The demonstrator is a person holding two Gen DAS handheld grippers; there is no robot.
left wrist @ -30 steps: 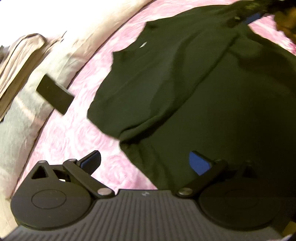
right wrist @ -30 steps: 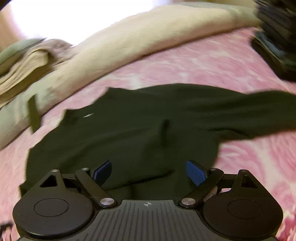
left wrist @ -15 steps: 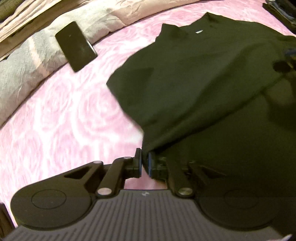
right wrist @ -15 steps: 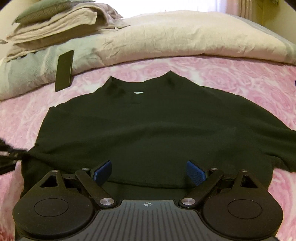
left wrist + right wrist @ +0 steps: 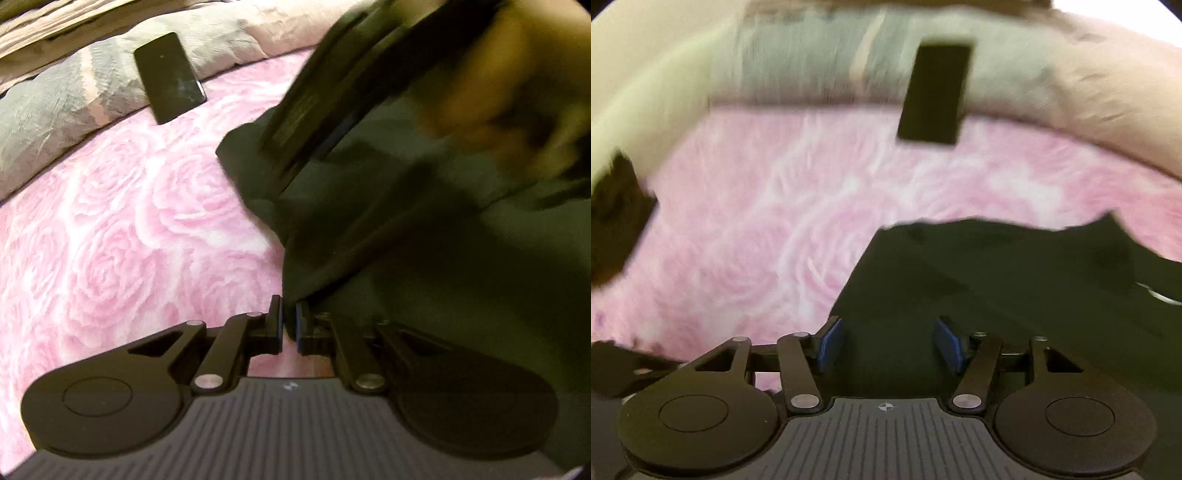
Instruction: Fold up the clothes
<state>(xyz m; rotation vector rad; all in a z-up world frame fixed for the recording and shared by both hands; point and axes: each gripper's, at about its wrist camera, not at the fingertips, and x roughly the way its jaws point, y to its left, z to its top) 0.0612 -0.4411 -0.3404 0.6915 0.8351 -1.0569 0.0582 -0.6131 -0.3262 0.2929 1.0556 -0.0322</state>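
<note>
Looking along the left gripper (image 5: 289, 320), its fingers are pinched together on a corner of the black sweater (image 5: 424, 258), which spreads away ahead and to the right over the pink rose-patterned blanket (image 5: 129, 229); the right gripper (image 5: 314, 122) reaches blurred across the sweater's far edge, and a black phone (image 5: 168, 75) leans on the pillows beyond. Along the right gripper (image 5: 888, 343), its blue pads (image 5: 831, 345) stand apart, holding nothing, directly over the sweater's (image 5: 1015, 288) left edge, which runs ahead and rightward. By this view, the right gripper seems nearer that free edge.
</note>
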